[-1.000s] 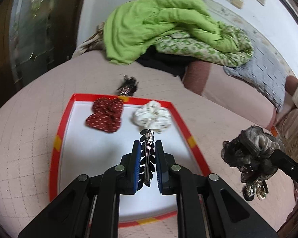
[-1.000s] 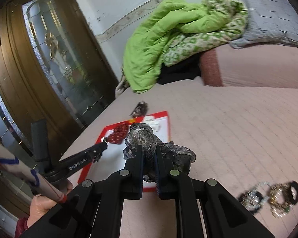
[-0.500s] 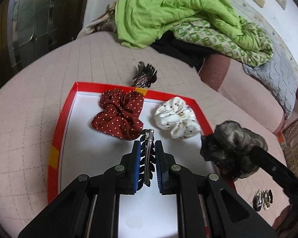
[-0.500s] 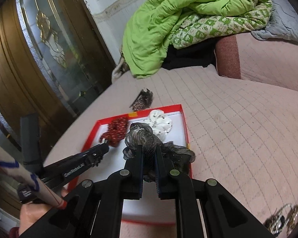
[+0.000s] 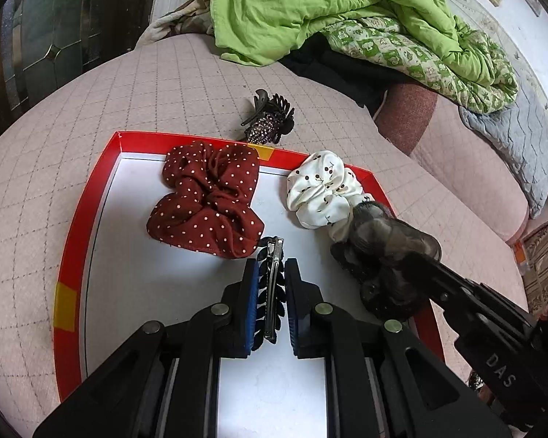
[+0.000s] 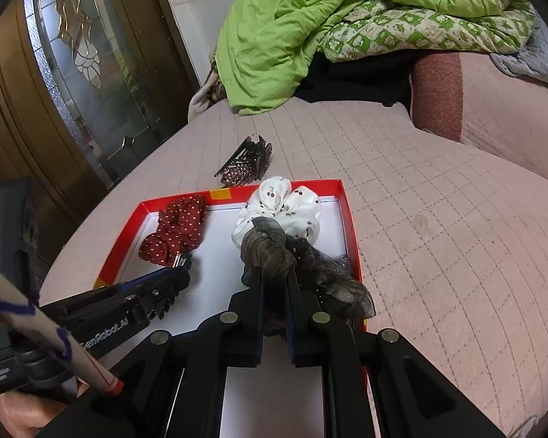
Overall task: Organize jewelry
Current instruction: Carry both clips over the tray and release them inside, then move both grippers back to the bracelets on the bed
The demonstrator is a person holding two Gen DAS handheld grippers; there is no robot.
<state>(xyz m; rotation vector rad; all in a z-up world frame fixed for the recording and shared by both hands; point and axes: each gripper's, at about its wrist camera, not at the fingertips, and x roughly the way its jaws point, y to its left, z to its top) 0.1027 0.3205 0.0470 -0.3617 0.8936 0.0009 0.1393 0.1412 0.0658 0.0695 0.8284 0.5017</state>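
A red-rimmed white tray lies on the pink quilted bed. In it are a dark red dotted scrunchie and a white cherry-print scrunchie. My left gripper is shut on a black toothed hair clip with a silver bar, low over the tray just in front of the red scrunchie. My right gripper is shut on a grey-brown sheer scrunchie, over the tray's right side, next to the white scrunchie.
A black rhinestone claw clip lies on the bed just beyond the tray's far edge. A green quilt heap sits at the back. A wood and glass door stands at left.
Both grippers moved forward and lower over the tray. The right gripper carried the grey scrunchie from beside the tray to over its right side. The left clip now nears the red scrunchie.
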